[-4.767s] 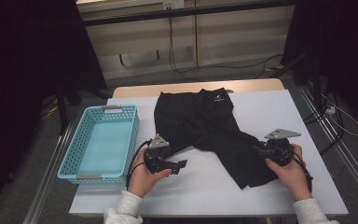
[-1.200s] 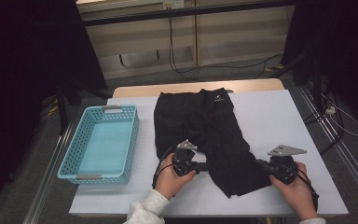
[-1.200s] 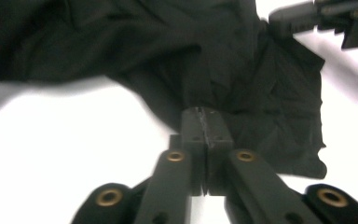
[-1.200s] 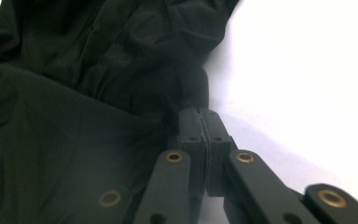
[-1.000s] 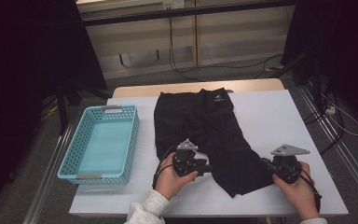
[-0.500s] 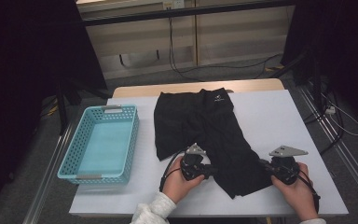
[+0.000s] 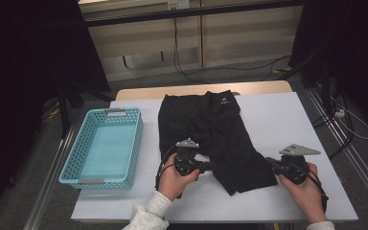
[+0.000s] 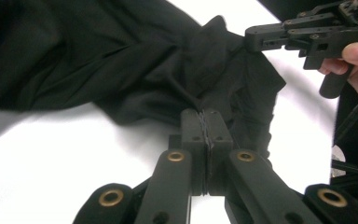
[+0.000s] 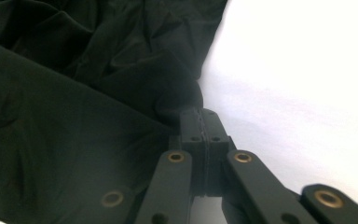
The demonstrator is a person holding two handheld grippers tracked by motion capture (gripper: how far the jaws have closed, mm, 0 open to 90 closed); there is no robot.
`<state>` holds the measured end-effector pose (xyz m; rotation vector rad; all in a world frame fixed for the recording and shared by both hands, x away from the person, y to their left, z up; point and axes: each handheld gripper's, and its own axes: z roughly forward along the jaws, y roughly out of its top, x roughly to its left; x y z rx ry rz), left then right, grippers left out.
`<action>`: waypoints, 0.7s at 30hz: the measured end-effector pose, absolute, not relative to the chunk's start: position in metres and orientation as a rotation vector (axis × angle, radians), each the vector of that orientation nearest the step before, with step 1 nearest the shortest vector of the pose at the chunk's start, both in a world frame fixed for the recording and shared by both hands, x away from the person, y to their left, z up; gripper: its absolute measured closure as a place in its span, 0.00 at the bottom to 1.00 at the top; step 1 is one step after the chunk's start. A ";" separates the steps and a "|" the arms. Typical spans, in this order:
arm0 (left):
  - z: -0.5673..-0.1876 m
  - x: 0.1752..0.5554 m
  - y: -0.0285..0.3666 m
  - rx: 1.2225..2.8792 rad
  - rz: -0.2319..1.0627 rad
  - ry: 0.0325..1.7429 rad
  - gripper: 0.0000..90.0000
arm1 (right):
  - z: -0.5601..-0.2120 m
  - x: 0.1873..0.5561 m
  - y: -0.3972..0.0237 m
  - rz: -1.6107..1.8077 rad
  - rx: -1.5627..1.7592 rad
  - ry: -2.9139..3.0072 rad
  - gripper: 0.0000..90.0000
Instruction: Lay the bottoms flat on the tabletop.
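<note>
Looking down from the high view, I record the white table (image 7: 287, 120) as the largest item, with a pale blue perforated basket (image 7: 103, 146) standing on its left part, well apart from the work. Next in size is the black garment (image 7: 211, 129), a pair of shorts lying flat in the middle of the table, waistband at the far edge and the two legs running toward me; the right leg ends in a slanted hem near the front right. My left gripper (image 7: 210, 166) lies at the near edge of the garment, at the inner side of that leg, and its jaws have just been closing; in the left gripper view the left gripper (image 8: 207, 122) stands with both pads pressed together and a thin pinch of black fabric caught between them, the cloth drawn into creases toward the tips. My right gripper (image 7: 270, 161) sits at the outer side of the same leg, near its hem; in the right gripper view the right gripper (image 9: 200, 119) is likewise fully closed, with a small fold of the fabric edge nipped at its tips and bare table just beside it. Both hands rest low on the table, holding the cloth between them.
</note>
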<state>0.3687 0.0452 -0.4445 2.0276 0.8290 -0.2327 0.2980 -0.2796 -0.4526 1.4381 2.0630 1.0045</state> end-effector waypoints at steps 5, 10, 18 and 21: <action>-0.455 0.369 0.044 2.051 -0.238 0.855 1.00 | -0.462 0.302 -0.277 0.946 1.428 2.081 0.98; -0.456 0.366 0.041 2.078 -0.235 0.839 0.99 | -0.458 0.290 -0.280 0.952 1.449 2.077 0.80; -0.452 0.361 0.040 2.095 -0.238 0.822 0.99 | -0.454 0.266 -0.281 0.927 1.455 2.138 0.71; -0.451 0.358 0.039 2.105 -0.242 0.817 0.99 | -0.456 0.266 -0.277 0.938 1.430 2.163 0.87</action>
